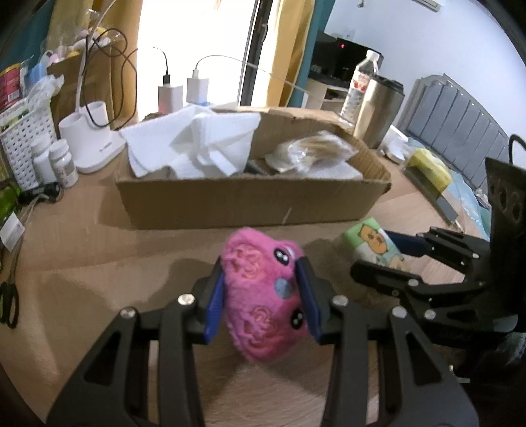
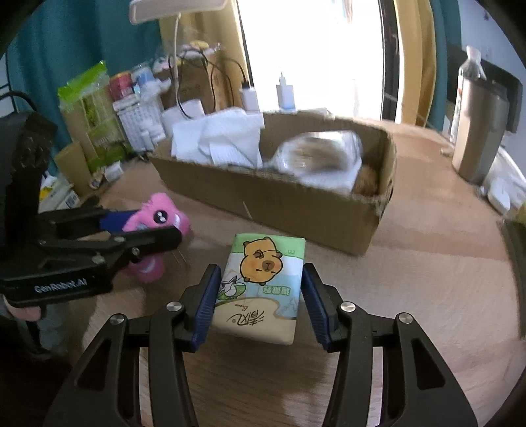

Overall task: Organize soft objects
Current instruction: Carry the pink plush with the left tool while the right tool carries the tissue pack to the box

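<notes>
Pick-up step: left gripper (image 1: 259,297) clamps pink plush (image 1: 263,295), right gripper (image 2: 259,303) straddles tissue pack (image 2: 263,285), jaws apparently not yet squeezing; next, carry both to far cardboard box (image 2: 279,200)

Wooden tabletop (image 1: 82,259), light brown grain, fills the near field. Far centre: bright window (image 1: 197,36), blown out by daylight, dark frame, flanked by mustard-yellow curtains (image 2: 414,59); teal curtain (image 2: 65,42) at far left. Right wall (image 1: 427,42) pale lavender-white. Grey padded headboard (image 1: 460,121) along the far right. Dark TV unit (image 1: 338,62) over a low shelf against that wall. White desk lamp (image 2: 177,10) far left.
</notes>
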A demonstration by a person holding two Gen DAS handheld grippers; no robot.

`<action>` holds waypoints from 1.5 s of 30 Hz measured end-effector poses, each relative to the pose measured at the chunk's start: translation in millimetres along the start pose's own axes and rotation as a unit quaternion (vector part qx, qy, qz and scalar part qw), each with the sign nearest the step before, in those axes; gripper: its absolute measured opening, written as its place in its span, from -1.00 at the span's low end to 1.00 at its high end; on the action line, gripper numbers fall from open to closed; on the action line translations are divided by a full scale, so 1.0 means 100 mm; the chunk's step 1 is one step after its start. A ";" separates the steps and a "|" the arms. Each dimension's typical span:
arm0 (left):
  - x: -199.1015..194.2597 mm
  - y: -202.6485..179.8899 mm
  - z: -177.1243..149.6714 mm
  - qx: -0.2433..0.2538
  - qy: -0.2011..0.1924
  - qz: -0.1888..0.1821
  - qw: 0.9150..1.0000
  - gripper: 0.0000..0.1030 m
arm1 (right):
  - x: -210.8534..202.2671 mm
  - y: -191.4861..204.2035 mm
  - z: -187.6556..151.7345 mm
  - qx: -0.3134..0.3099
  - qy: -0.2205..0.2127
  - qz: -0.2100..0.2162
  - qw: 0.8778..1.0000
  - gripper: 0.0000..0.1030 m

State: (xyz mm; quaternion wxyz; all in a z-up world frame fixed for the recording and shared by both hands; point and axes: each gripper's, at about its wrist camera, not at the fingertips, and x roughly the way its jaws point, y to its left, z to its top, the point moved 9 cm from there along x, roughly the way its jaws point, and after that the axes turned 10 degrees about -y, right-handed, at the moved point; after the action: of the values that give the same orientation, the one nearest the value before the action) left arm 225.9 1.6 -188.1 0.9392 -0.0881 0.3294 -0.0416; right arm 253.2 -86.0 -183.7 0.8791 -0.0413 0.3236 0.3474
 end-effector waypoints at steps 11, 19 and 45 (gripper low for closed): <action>-0.12 -0.06 0.26 0.003 -0.033 -0.007 0.999 -0.18 | -0.18 0.06 0.41 -0.010 -0.047 0.021 0.999 0.03; -0.13 -0.16 0.39 0.021 -0.043 -0.009 0.999 -0.18 | -0.21 -0.02 0.58 0.008 -0.077 0.027 0.997 0.03; 0.33 -0.35 0.79 0.050 -0.035 0.017 0.998 -0.18 | -0.13 -0.71 0.80 0.056 -0.119 0.025 0.991 0.03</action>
State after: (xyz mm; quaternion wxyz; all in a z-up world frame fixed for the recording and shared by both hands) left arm 300.9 -26.3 -140.7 0.9538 -0.0366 0.2956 -0.0387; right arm 334.1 -123.3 -123.4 0.9035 0.0581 0.2363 0.3527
